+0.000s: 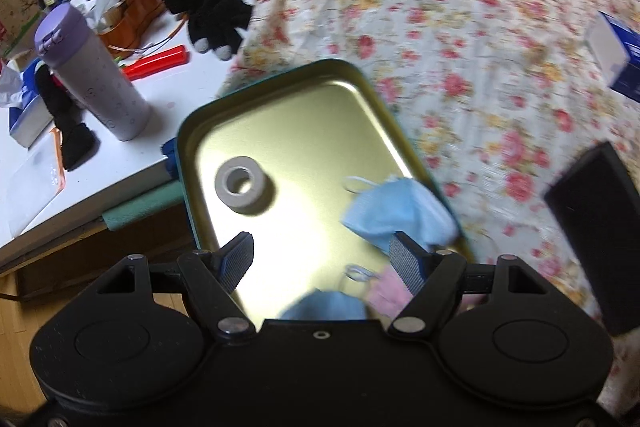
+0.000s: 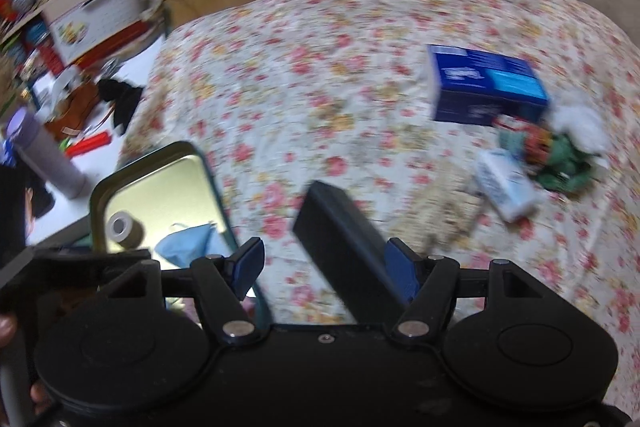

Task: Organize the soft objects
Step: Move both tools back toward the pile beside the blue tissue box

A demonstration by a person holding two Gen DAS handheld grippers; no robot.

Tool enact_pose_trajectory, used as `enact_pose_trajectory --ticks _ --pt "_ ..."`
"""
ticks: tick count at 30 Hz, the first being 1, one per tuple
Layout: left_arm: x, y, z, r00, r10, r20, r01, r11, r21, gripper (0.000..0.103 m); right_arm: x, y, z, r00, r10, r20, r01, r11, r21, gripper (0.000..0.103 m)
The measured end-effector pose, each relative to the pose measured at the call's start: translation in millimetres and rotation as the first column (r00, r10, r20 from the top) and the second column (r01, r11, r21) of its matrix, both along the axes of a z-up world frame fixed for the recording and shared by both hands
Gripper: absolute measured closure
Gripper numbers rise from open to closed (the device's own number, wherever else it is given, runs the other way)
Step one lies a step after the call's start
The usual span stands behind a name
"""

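Observation:
A gold tin tray (image 1: 280, 115) with a teal rim lies at the edge of the flowered bed. In it are a grey tape roll (image 1: 240, 183), a crumpled blue face mask (image 1: 396, 211), a second blue mask (image 1: 324, 305) and something pink and fluffy (image 1: 386, 293). My left gripper (image 1: 322, 251) hangs open above the tray; its right finger is just short of the first mask and nothing is between the pads. My right gripper (image 2: 324, 259) is open over the bed. A black box (image 2: 344, 235) lies under it close to the right finger, and the left pad is clear of it.
On the bed (image 2: 320, 67) lie a blue carton (image 2: 488, 87), a white tube (image 2: 506, 187), a green and red soft toy (image 2: 560, 159) and white fluff (image 2: 580, 119). The white table (image 1: 120, 131) carries black gloves (image 1: 212, 15), a purple flask (image 1: 92, 75) and clutter.

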State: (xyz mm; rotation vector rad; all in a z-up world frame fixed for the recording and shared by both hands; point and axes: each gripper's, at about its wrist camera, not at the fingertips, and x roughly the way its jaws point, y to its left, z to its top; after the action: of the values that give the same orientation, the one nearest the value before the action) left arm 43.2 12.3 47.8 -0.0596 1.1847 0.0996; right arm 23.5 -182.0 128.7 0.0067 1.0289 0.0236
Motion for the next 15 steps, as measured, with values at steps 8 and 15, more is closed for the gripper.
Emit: enact_pose_trajectory --ticks 8,15 --pt "-14 -37 23 0.995 -0.099 -0.020 0.098 0.994 -0.052 0.032 -6 -79 0 0.981 -0.192 -0.020 0.192 0.981 0.012 0.037" --pt "-18 -66 44 0.986 -0.165 -0.014 0.164 0.984 -0.075 0.031 -10 -151 -10 0.930 -0.366 -0.047 0.366 0.931 -0.003 0.037"
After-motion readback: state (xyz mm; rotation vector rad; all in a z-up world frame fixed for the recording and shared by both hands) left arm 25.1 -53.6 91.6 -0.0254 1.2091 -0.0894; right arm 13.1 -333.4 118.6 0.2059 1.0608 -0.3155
